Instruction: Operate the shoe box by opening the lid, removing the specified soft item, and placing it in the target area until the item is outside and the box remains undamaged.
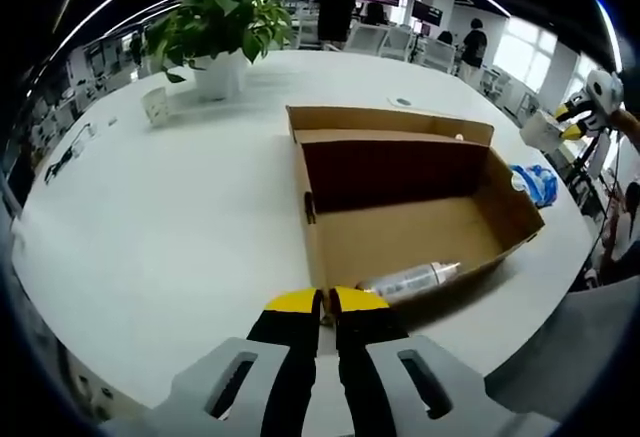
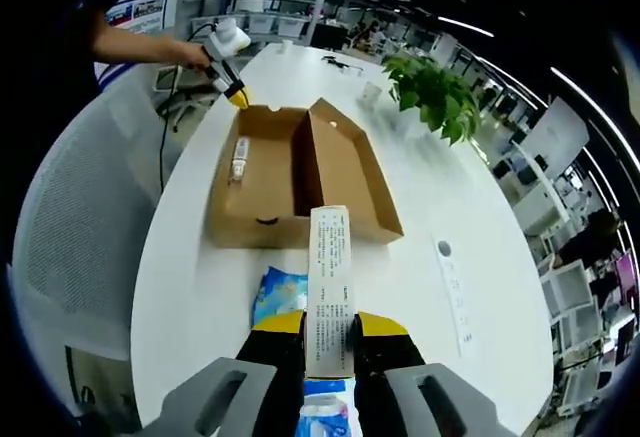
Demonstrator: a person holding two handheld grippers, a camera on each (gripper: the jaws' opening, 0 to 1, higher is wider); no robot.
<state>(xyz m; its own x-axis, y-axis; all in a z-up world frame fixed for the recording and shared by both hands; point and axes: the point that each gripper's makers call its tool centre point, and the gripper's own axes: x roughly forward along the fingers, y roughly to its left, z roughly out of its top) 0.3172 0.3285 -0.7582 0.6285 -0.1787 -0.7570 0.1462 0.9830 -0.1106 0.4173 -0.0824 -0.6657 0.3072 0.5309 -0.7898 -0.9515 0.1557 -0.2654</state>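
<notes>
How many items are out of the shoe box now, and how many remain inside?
2 out: a long printed carton clamped in the right hand-held gripper, and a blue packet on the table beneath it. 1 inside: a tube on the box floor. Others may be hidden.

The right gripper (image 2: pixel 328 342) clamps a long white printed carton (image 2: pixel 329 287) between its 2 yellow-tipped jaws. Just beyond the carton's far end sits the open shoe box (image 2: pixel 300 172), a tube (image 2: pixel 239 160) inside; a blue packet (image 2: pixel 277 292) lies left of the jaws.
</notes>
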